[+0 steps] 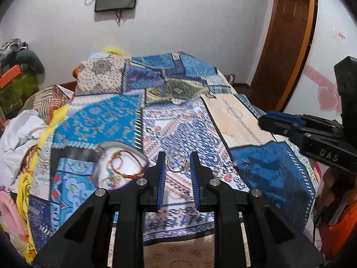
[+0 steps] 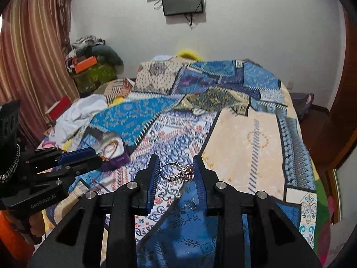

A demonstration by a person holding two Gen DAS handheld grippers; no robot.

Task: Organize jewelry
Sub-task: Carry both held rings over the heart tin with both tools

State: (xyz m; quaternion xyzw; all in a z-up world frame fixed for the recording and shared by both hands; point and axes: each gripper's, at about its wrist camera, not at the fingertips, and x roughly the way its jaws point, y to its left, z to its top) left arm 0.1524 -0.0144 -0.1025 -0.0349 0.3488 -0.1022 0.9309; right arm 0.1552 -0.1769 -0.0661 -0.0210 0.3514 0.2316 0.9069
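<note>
At far left, an open jewelry box of bangles sits on the quilt, nearer the left gripper, where a gold ring is pinched; the right gripper is closed on a silver ring.

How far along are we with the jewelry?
Done: coppery bangles already lie in the open purple jewelry box. In hand: the left tool grips a thin gold ring; the right tool grips a silver stone-set ring. Left: both rings still need boxing.
</note>
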